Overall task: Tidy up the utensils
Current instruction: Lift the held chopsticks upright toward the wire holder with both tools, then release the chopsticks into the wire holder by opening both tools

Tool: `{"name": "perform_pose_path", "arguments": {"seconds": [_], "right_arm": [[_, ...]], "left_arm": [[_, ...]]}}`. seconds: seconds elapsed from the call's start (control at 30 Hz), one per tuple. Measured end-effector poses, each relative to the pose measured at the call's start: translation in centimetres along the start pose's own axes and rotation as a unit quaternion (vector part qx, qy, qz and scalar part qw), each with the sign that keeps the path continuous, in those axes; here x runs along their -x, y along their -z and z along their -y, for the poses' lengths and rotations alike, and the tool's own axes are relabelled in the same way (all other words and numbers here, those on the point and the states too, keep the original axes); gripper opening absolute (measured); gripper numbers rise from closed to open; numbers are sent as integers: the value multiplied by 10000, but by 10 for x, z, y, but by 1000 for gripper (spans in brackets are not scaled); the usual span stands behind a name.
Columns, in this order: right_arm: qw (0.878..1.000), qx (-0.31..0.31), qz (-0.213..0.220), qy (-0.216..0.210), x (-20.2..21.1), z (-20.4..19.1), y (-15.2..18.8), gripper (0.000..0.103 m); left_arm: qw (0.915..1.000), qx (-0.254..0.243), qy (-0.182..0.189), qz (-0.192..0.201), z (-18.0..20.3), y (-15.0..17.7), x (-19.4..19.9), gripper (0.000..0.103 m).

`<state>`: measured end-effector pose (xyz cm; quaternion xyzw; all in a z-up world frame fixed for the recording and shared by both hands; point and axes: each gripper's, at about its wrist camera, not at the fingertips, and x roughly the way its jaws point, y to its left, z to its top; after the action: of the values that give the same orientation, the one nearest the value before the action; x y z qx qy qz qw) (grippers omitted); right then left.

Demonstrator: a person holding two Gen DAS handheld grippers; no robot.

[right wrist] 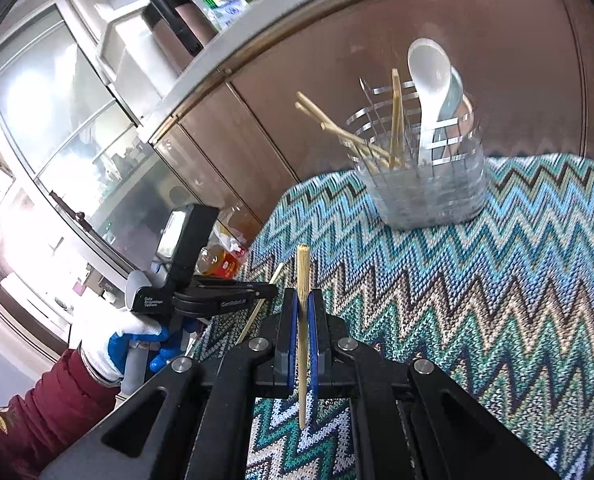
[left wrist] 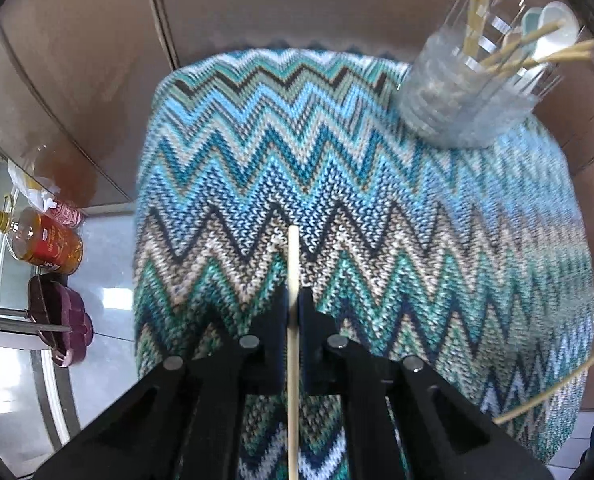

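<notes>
Two grippers, one chopstick pinched in each.
Left gripper [left wrist: 293, 300] clamps a pale chopstick [left wrist: 292, 264]; right gripper [right wrist: 303, 304] clamps a bamboo chopstick [right wrist: 302, 276]. Utensil holder [right wrist: 429, 192] stands at two o'clock on the zigzag cloth [right wrist: 477, 300].

Maroon sleeve [right wrist: 53, 396]; white-blue glove [right wrist: 117, 340]

Daylight floods both views, bright and cool. In the right wrist view the window [right wrist: 53, 100] at far left blows out to white, and glare washes over the gloved hand [right wrist: 113, 344] below it. The brown cabinet doors [left wrist: 97, 80] carry soft sheen. Motion blur smears the wire utensil holder [left wrist: 465, 96] and the right side of the zigzag cloth [left wrist: 529, 240] in the left wrist view; its near centre stays crisp. Fisheye distortion bends straight edges, and dark vignetting rims both frames.
</notes>
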<state>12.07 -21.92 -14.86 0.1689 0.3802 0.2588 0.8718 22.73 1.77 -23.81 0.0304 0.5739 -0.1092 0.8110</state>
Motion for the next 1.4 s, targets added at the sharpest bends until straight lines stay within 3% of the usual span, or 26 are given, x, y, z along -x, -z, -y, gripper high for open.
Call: {"name": "perform_pose_path", "arguments": {"seconds": [0.3,0.37,0.5,0.63,0.67,0.73,0.9,1.07,1.13,1.27,1.4], "right_arm": [[9986,291,431,15,33,-20,-12,5],[9980,372,506,39,37,-25,-14,5],[9952,583,770,150,51,-36,-27,5],[9889,790,1210,337,69,-44,-50,5],[9874,819,1306,366,73,-46,-56,5],[9819,922,1588,455,81,-49,-70,5],[9669,1227,2127,696,89,-56,-103,5],[9548,1456,2401,978,74,-51,-133,5],[9539,1482,2382,1064,60,-42,-144,5],[9538,1527,2308,1166,37,-25,-157,5],[9538,1550,2207,1322,14,-8,-161,5]], "left_arm": [[9951,166,359,906,-12,17,79,4],[9909,186,553,1212,-11,17,100,4],[9745,157,874,2061,4,12,152,4],[9455,303,1336,2952,20,-2,200,4],[9342,391,1424,3247,24,-8,213,5],[9204,506,1398,3617,29,-18,226,4],[8737,999,1486,4522,41,-49,247,5],[8413,1299,1283,5088,56,-81,239,5],[8352,1347,1125,5212,64,-97,226,5],[8339,1439,1000,5233,72,-127,192,5],[8415,1441,837,5139,78,-142,151,5]]}}
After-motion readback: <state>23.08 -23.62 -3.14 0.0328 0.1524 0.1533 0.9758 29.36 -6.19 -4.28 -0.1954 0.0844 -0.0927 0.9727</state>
